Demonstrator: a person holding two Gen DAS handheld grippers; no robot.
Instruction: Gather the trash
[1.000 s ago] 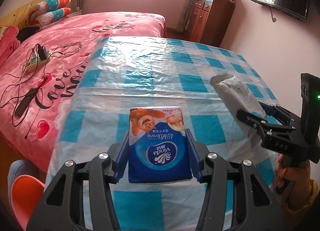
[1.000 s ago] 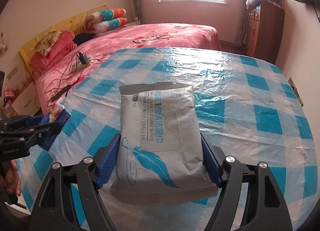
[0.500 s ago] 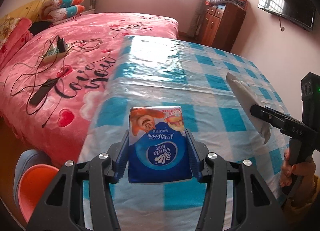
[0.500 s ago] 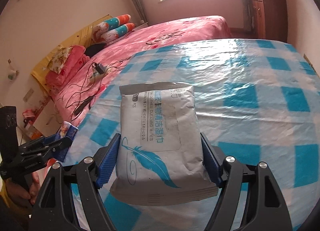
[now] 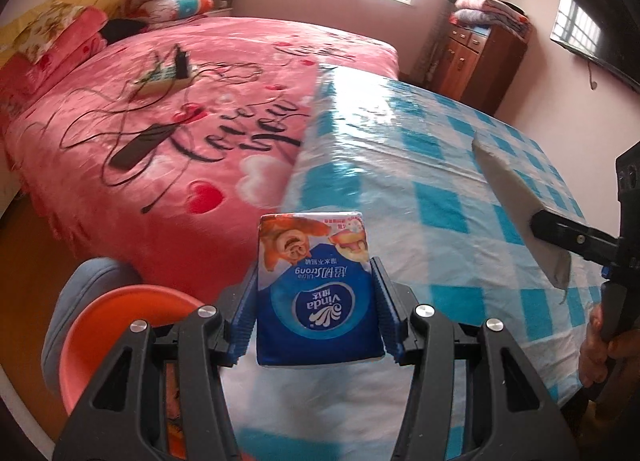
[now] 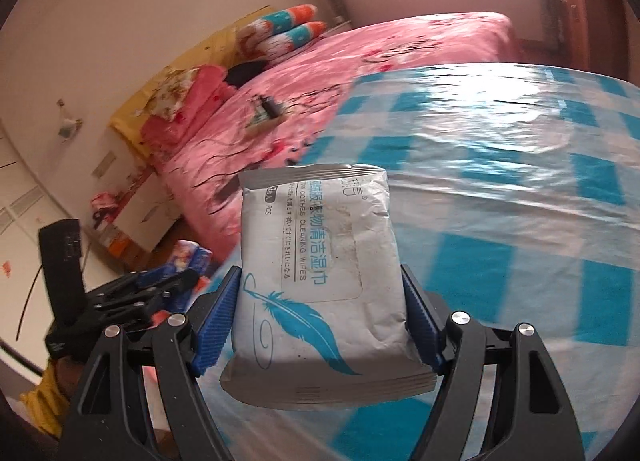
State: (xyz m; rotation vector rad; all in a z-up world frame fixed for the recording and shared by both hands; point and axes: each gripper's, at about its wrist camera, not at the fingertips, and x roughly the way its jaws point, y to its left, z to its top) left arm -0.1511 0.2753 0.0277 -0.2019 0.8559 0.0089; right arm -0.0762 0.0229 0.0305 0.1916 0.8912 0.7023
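Left view: my left gripper (image 5: 316,315) clamps the tissue pack (image 5: 316,293) over the table (image 5: 400,181) edge, orange bin (image 5: 120,325) at eight o'clock. Right view: my right gripper (image 6: 320,321) clamps the wipes pack (image 6: 320,273) above the table.

Glossy plastic film on the blue tissue pack (image 5: 318,301), light glinting off it. The wipes pack (image 6: 320,281) is matt white plastic, creased. The table (image 5: 420,165) wears a shiny, wrinkled checked plastic sheet. At ten o'clock, the bed (image 5: 180,121) shows soft plush cloth. Ribbed blue rubbery jaws; smooth orange plastic bin (image 5: 120,325).
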